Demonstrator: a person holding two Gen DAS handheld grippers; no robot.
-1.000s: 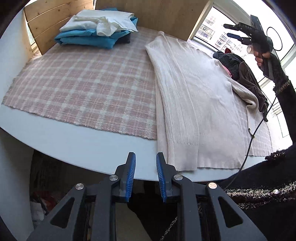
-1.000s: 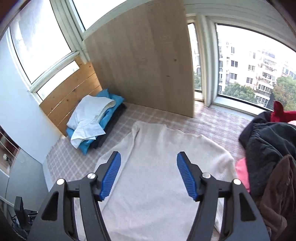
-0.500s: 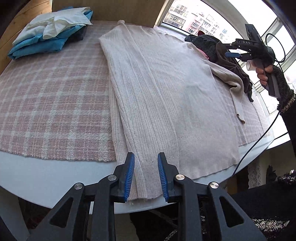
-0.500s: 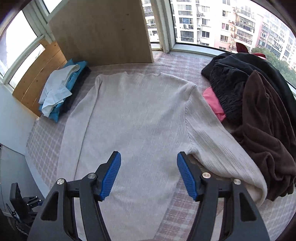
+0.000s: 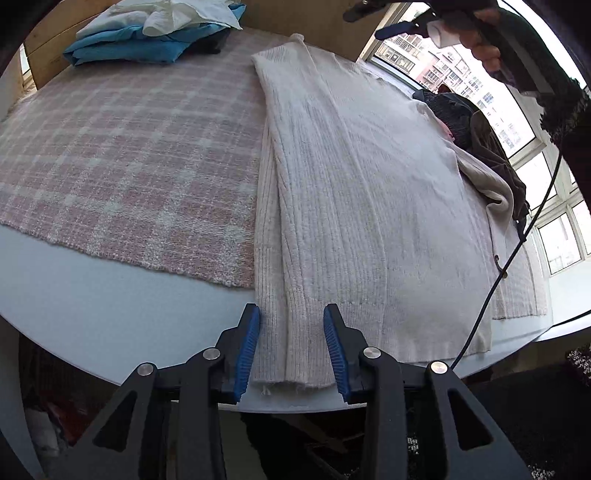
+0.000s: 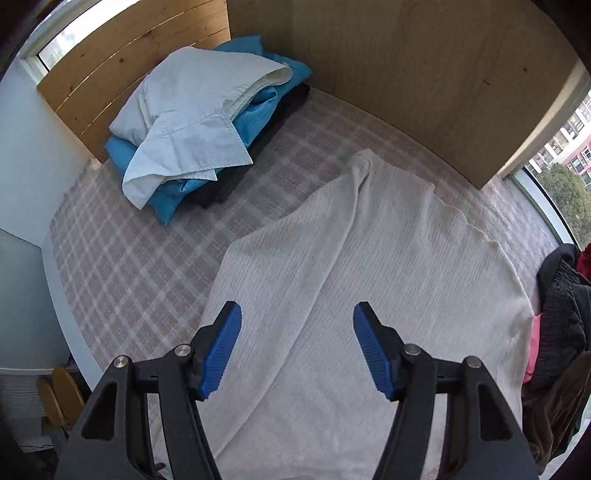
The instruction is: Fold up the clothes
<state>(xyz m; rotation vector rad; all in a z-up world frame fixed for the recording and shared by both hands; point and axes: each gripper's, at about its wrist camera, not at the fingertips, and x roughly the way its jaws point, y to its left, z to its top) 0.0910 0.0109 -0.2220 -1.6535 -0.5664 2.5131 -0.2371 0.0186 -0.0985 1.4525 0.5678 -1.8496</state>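
A cream ribbed sweater (image 5: 354,206) lies flat on the pink plaid cloth (image 5: 122,147), its left sleeve laid straight along the body. The sleeve cuff (image 5: 291,354) lies over the table's near edge, between the blue pads of my open left gripper (image 5: 291,350). My right gripper (image 6: 295,347) is open and hovers above the sweater (image 6: 369,295), near its left shoulder side, holding nothing. In the left wrist view the right gripper (image 5: 402,22) shows at the top, held by a hand.
Folded white and blue clothes (image 6: 199,118) are stacked at the far left corner by wooden panels. A heap of dark, brown and pink garments (image 6: 557,332) lies at the right, by the windows. A black cable (image 5: 517,243) hangs across the sweater's right side.
My left gripper opened wider and moved in on the sleeve cuff at the table edge. My right gripper swung left and further out over the sweater, toward the folded stack.
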